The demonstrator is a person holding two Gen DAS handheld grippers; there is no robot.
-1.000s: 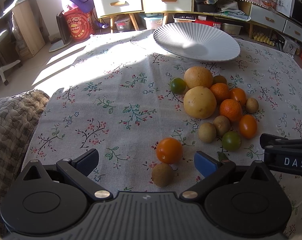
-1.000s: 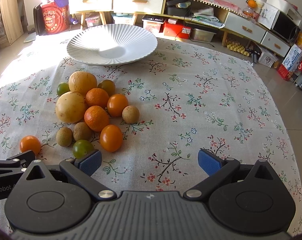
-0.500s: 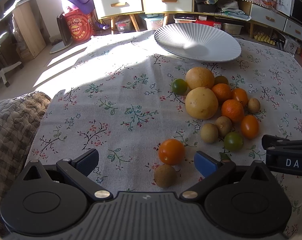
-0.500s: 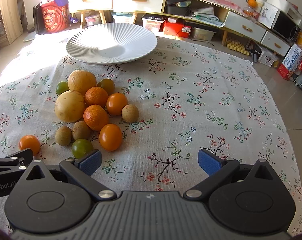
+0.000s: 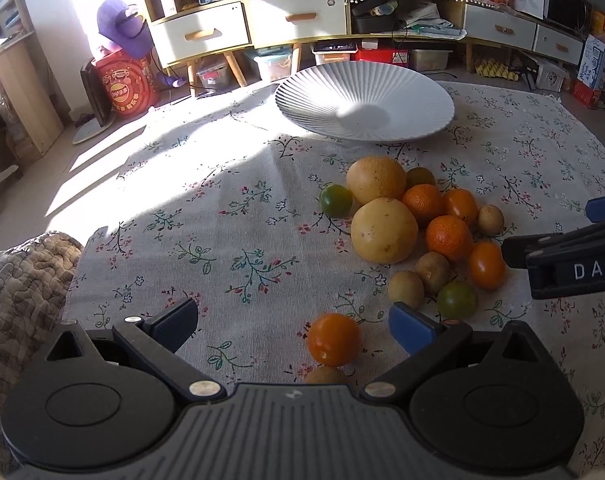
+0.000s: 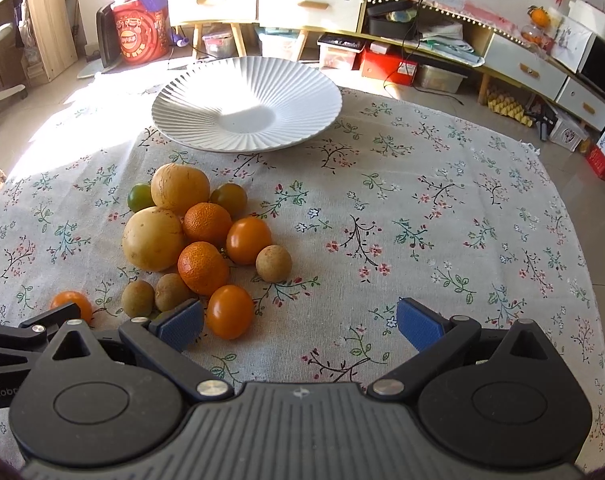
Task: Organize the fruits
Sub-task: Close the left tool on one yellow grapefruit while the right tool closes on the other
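A white ribbed plate (image 6: 246, 116) sits empty at the far side. Nearer, slightly left, a tight cluster of fruit (image 6: 200, 240) lies on the cloth: two large yellow round fruits, two dimpled oranges, smooth orange and green tomato-like ones, small brown ones. One orange fruit (image 5: 333, 339) lies apart, nearest, touching a brown fruit (image 5: 325, 376).

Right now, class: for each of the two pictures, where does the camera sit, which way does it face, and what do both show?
Left wrist: sits on the left hand-held gripper, low over the tablecloth, facing the fruit pile and the white plate; its open fingers and the right tool's side show.
Right wrist: sits on the right hand-held gripper, facing the same plate; open fingers show, left tool at the left edge.
Shared: plate, fruit pile, the lone orange tomato.
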